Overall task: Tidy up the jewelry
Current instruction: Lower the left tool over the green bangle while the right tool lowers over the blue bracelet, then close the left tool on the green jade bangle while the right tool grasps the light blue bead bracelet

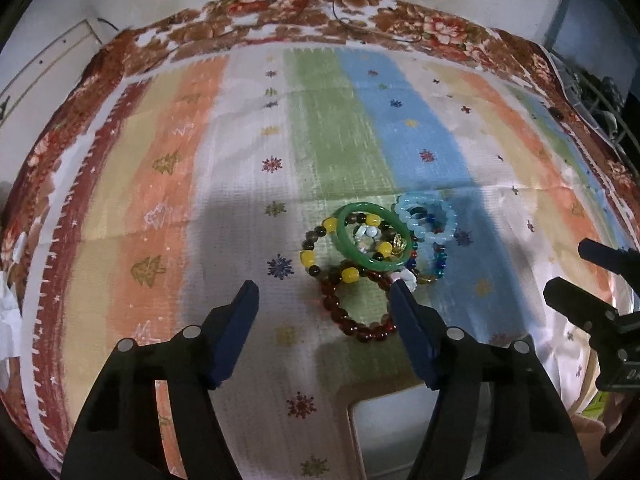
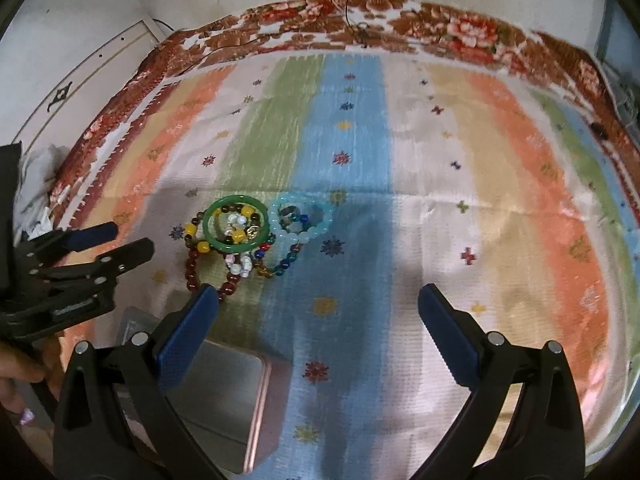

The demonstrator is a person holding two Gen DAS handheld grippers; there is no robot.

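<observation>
On the striped cloth (image 1: 248,140), just ahead of my left gripper (image 1: 324,292), the bracelet pile (image 1: 372,256) is lying, its dark red bead bracelet (image 1: 352,320) sitting between my parted, empty jaws. My right gripper (image 2: 316,300) is hanging released and empty, the pile lying off to its left, so I am judging the left hand nearer.
</observation>
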